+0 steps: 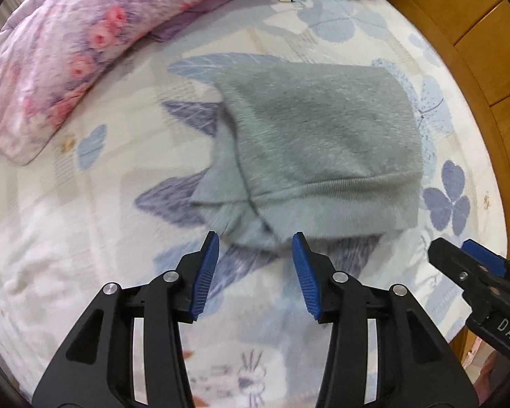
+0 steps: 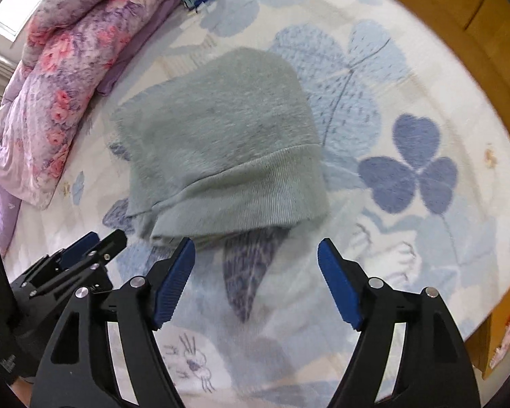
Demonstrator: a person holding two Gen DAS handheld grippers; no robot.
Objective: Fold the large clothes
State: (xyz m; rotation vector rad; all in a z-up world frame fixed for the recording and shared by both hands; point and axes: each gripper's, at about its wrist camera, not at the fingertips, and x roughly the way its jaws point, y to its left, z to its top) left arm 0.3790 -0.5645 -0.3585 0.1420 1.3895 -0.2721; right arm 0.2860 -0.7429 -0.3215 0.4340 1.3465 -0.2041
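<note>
My left claw (image 1: 255,248) and right claw (image 2: 256,255) both hang wide open with nothing in them. The grey-green sweater (image 1: 319,149) lies folded in a thick stack mid-bed, ribbed hem (image 2: 255,193) toward me. It looks soft, fuzzy and light, likely to slump; I'd pinch through all layers at the hem corners. I see 0 containers.
</note>
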